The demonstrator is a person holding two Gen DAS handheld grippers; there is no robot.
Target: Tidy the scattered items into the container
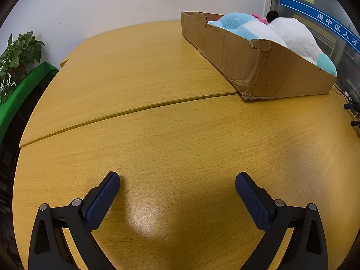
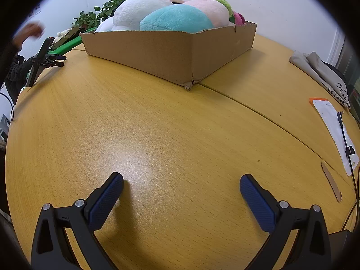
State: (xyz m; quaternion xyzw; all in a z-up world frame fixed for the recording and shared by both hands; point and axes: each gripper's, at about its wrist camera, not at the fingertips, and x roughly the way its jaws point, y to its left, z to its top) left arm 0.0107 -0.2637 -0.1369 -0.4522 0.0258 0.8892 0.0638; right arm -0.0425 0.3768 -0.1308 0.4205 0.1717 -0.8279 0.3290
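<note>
Both tools, left tool [image 1: 177, 177] and right tool [image 2: 181, 178], wide open, empty, near cardboard box [image 2: 171, 51] piled with plush toys [image 2: 177, 19]; tidying apparently done, nothing loose near box on counter [image 1: 157, 123] to grab.

Left hand-held gripper [image 1: 177, 181] jaws spread, right hand-held gripper [image 2: 181, 181] likewise, both seemingly empty

A potted plant [image 1: 20, 51] is standing by the white wall, beside a green surface [image 1: 27, 83]. On the yellow wooden desk [image 2: 157, 123], a white sheet [image 2: 335, 132] is lying near the right edge, with a black cable [image 2: 346, 148] running over it. A grey cloth bag [image 2: 319, 72] is resting further back.
</note>
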